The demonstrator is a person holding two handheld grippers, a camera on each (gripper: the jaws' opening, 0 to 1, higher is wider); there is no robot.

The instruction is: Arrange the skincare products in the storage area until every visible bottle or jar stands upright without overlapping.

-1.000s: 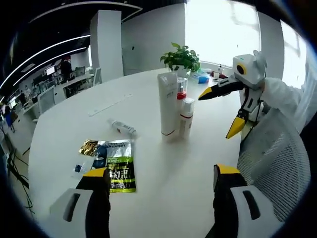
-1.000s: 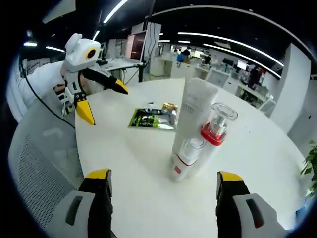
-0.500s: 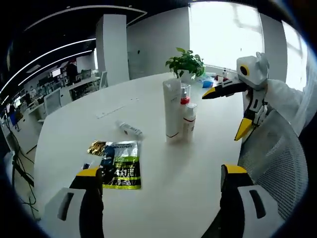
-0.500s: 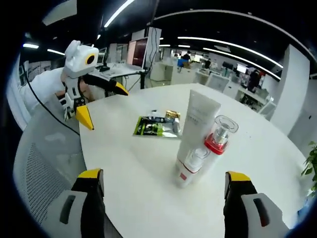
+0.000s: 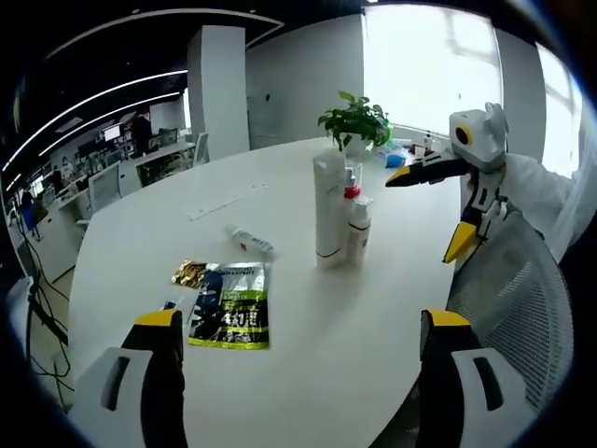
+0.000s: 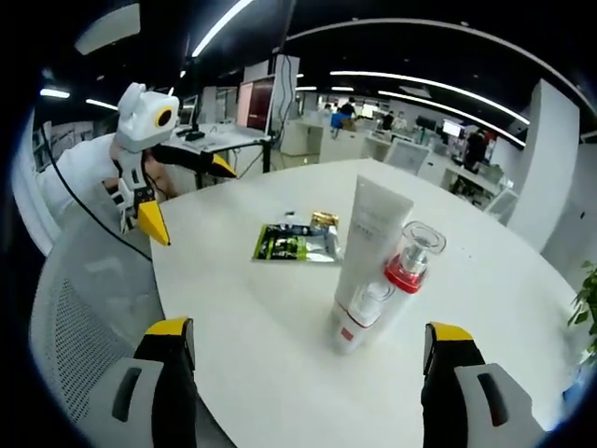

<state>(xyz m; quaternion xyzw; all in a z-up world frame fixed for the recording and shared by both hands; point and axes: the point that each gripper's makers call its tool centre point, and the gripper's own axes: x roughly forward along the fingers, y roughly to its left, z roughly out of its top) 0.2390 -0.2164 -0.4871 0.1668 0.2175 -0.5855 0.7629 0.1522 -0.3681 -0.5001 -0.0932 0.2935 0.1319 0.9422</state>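
We see round white desk [image 5: 308, 345] in open-plan office; sachet [image 5: 229, 316] print unreadable; left gripper [image 5: 297, 325], right gripper [image 6: 303, 333] wide, empty.

1. In the left gripper view, strong daylight comes from a large bright window [image 5: 438, 70] far ahead of the jaws, and it is overexposed.
2. The round glossy white table [image 5: 280, 224] reflects this light with soft glare.
3. In the right gripper view, the ceiling is dim, with long white strip lights [image 6: 420, 89].
4. Fisheye distortion bends the edges.
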